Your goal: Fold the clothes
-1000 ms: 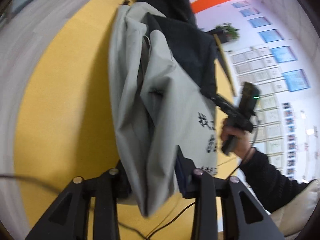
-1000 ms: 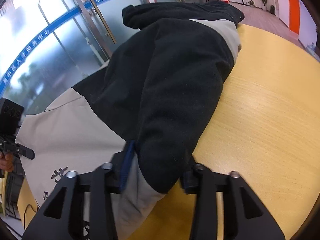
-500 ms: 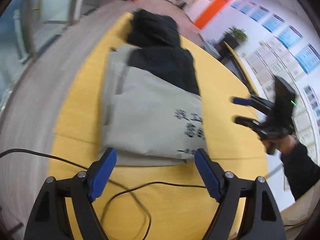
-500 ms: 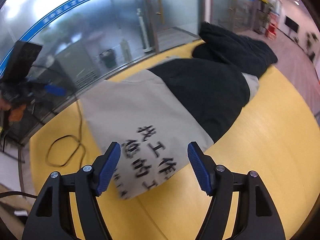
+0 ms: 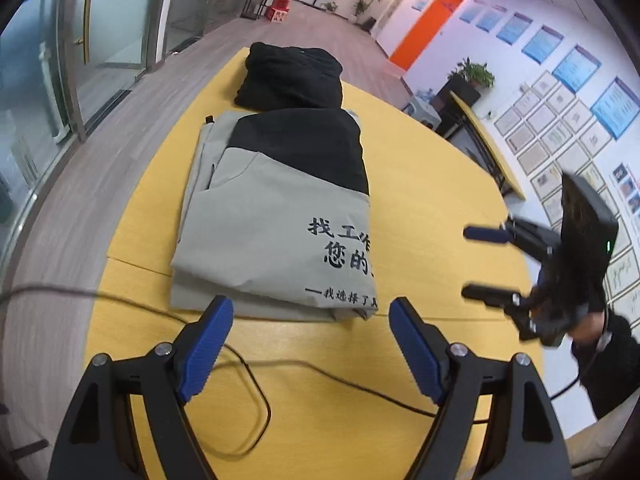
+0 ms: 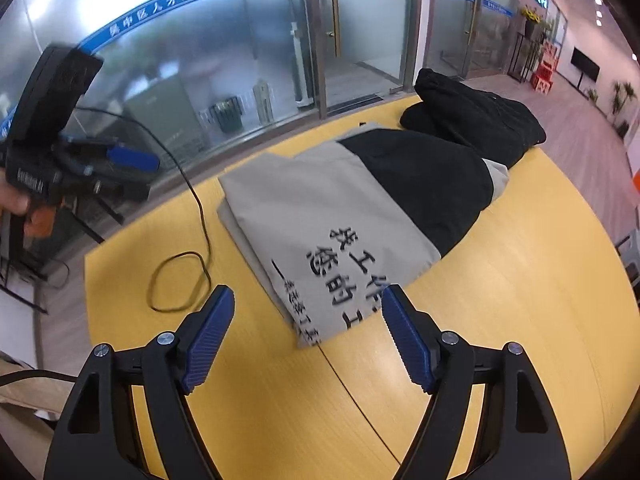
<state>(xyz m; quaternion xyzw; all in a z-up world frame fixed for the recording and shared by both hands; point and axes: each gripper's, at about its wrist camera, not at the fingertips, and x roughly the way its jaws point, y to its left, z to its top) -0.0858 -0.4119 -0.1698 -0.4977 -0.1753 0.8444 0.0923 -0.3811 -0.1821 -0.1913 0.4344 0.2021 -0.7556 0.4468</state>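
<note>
Folded grey-and-black jacket with printed black characters (image 5: pixel 276 220) lies flat mid-desk, near hem parallel to the seam in the round yellow wooden desk (image 5: pixel 436 208). Black folded garment (image 5: pixel 292 78) touches its far end, near the far rim. Left claw (image 5: pixel 310 344) spread, nothing between pads, above the near hem. Right claw (image 6: pixel 306 332) jaws have just been opening, empty, over the printed corner. Bare desk right of the jacket; looped black cable (image 6: pixel 180 280) on the left.

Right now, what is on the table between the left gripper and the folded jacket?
Just yellow table and a thin black cable, seen from the left wrist; left gripper open, jacket untouched.
</note>
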